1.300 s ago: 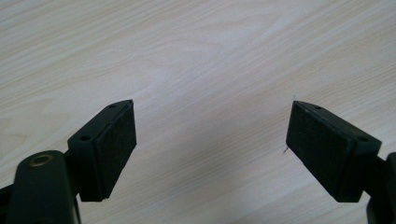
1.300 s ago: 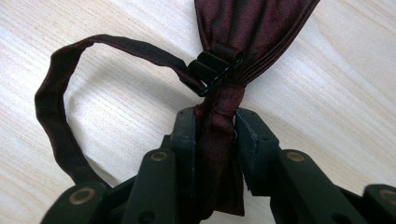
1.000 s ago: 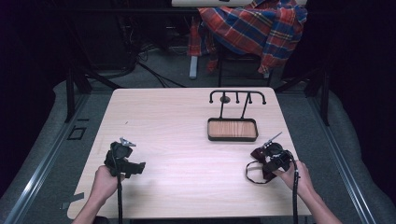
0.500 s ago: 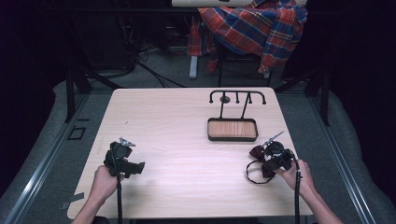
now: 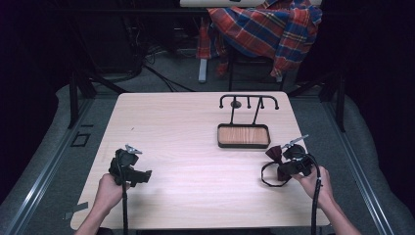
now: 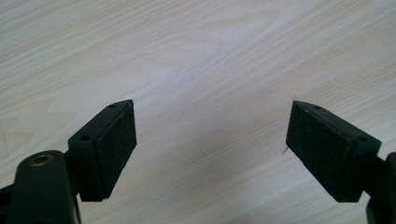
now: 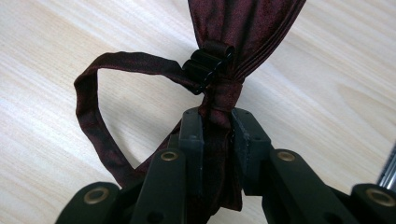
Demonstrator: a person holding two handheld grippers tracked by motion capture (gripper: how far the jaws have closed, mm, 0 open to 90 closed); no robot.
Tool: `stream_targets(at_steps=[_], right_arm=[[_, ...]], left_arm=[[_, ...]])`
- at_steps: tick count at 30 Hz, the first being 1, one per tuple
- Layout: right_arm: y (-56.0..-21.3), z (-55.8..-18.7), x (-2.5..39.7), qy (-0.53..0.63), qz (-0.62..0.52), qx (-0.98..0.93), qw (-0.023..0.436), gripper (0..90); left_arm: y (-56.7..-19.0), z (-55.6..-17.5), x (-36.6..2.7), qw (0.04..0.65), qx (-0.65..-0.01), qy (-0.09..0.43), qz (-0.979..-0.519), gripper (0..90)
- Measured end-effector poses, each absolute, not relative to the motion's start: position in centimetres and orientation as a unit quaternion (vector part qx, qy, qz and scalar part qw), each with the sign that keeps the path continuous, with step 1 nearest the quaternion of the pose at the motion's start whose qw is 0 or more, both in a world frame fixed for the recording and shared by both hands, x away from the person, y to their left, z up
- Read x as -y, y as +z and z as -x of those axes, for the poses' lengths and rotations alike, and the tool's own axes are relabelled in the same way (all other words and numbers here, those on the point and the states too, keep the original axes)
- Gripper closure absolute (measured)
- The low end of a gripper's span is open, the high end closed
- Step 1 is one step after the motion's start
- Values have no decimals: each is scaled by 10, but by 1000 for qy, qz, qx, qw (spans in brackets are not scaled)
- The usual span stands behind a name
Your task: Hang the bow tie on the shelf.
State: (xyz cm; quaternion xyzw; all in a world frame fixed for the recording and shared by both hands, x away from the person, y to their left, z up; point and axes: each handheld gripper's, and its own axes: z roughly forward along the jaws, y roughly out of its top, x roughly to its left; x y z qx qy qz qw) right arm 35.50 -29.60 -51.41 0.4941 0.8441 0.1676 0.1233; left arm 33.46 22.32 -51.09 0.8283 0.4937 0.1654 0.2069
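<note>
A dark maroon bow tie sits at the right near part of the counter, pinched at its knot by the right claw, whose jaws press on the cloth from both sides. Its strap loops out over the wood. In the high view the tie lies just in front of a wooden tray with a black hook rack. The left claw is spread wide above bare wood, well apart at the left near side.
</note>
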Motion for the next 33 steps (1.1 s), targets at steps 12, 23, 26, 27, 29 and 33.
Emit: stream_targets(at_steps=[12, 23, 26, 27, 29, 33], right_arm=[[-506, -357, 298, 186, -502, -829, 162, 756], [-501, -372, 306, 201, -525, -805, 192, 756], [-497, -376, 308, 209, -530, -798, 198, 755], [-497, -377, 308, 212, -531, -796, 199, 756], [-498, -382, 309, 209, -533, -794, 204, 756], [-499, -387, 310, 207, -537, -791, 207, 756]], left_arm=[[-512, -338, -222, 203, -491, 163, -831, 164], [-512, -338, -223, 203, -502, 175, -822, 164], [-510, -337, -225, 206, -502, 177, -821, 162], [-510, -337, -226, 209, -506, 174, -819, 162], [-511, -338, -228, 205, -513, 178, -814, 162], [-510, -339, -228, 208, -517, 180, -811, 164]])
